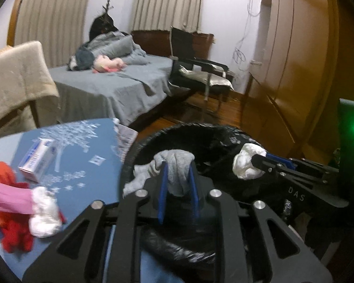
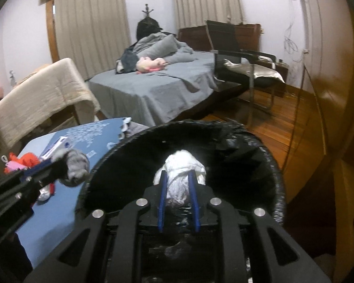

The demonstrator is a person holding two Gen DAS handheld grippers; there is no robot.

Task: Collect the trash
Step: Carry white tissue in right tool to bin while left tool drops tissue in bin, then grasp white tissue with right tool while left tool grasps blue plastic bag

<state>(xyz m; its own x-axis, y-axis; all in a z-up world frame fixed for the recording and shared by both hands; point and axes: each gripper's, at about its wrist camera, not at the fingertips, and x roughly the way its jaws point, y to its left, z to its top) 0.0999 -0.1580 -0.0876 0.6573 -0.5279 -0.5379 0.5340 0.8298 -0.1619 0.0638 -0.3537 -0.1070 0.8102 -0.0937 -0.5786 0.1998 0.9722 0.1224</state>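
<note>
A black bin lined with a black bag (image 1: pixel 144 146) (image 2: pixel 269 155) stands beside a blue table (image 1: pixel 101 174) (image 2: pixel 56 214). My left gripper (image 1: pixel 178 172) is shut on a grey crumpled cloth (image 1: pixel 174 165) and holds it over the bin's left rim; it also shows in the right wrist view (image 2: pixel 75 165). My right gripper (image 2: pixel 179 179) is shut on a white crumpled wad (image 2: pixel 180 167) and holds it over the bin's opening; the wad also shows in the left wrist view (image 1: pixel 246 165). On the table lie a white wad (image 1: pixel 44 214), red and pink cloth (image 1: pixel 9 200) and a small box (image 1: pixel 36 160).
A bed with grey sheets (image 1: pixel 106 82) (image 2: pixel 158 87) stands behind the table. A black chair (image 1: pixel 200 68) (image 2: pixel 243 61) is right of the bed. A beige-draped chair (image 1: pixel 18 80) is at the left. Wooden wardrobe doors (image 1: pixel 295 59) are at the right, over a wooden floor (image 2: pixel 290 118).
</note>
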